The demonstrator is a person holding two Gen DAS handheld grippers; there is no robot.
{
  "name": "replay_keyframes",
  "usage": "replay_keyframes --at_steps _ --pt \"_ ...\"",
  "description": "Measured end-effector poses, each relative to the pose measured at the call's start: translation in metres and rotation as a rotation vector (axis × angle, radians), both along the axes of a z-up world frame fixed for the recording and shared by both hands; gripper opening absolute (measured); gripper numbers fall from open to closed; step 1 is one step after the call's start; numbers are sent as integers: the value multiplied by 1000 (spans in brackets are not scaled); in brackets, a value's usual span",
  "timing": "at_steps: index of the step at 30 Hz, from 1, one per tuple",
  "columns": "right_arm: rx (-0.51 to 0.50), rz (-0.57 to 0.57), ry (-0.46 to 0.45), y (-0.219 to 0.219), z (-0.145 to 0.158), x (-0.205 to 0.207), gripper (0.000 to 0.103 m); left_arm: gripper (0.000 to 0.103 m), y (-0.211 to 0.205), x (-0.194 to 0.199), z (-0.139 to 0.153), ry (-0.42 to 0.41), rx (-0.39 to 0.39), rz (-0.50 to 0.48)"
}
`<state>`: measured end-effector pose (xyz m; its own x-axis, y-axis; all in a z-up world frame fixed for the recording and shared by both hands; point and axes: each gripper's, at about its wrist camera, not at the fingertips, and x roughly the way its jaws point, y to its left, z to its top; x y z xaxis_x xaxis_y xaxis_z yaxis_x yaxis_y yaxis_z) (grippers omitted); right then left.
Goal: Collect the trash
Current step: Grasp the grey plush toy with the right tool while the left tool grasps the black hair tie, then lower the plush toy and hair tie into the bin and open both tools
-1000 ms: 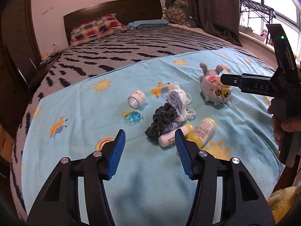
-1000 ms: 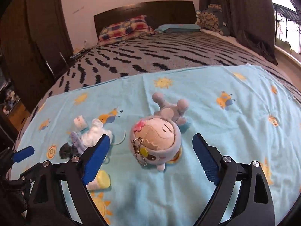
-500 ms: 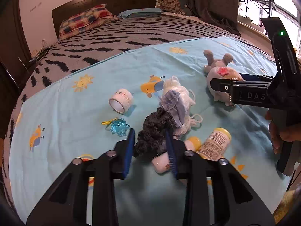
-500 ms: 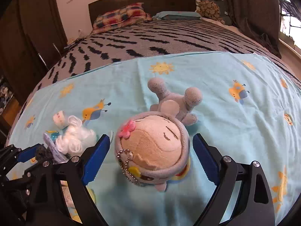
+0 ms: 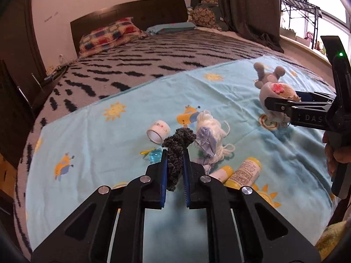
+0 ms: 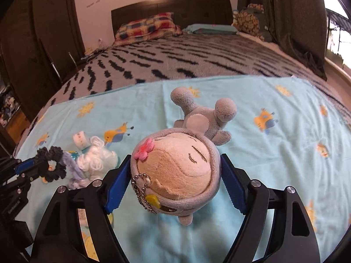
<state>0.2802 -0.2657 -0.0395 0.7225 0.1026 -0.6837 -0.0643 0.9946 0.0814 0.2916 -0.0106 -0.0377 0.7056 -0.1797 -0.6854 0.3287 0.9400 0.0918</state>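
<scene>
My left gripper (image 5: 175, 175) is shut on a dark grey knitted scrunchie (image 5: 177, 151) and holds it above the light blue blanket (image 5: 105, 140); the scrunchie also shows in the right wrist view (image 6: 51, 164). My right gripper (image 6: 175, 182) is closed around the head of a grey plush doll (image 6: 175, 173), its blue pads touching both sides; the doll also shows in the left wrist view (image 5: 274, 92). A white yarn clump (image 5: 208, 127) and a pale purple cloth (image 5: 206, 146) lie beside the scrunchie.
On the blanket lie a tape roll (image 5: 158, 130), a blue crystal trinket (image 5: 154, 154), a small white-and-yellow tube (image 5: 221, 172) and a yellow bottle (image 5: 243, 173). Beyond are the zebra-striped bedspread (image 5: 175, 57), pillows and a dark headboard. A wardrobe stands at the left.
My left gripper closed on the scrunchie and lifted it off the pile. My right gripper moved forward around the plush doll's head and closed on it.
</scene>
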Motion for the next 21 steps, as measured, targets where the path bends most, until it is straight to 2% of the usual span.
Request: replay_keyframes --at_steps 7,12,17,21 --pt "-59 7 -63 -9 39 -52 79 11 13 -50 35 -74 12 25" --pt "-115 19 -133 -11 66 -108 79 11 26 -99 53 -128 6 42" --pt "-134 33 -182 -13 85 -167 79 11 35 -155 53 -143 7 33" --pt "-126 40 -201 -11 88 -211 79 11 40 -200 48 -140 -9 32"
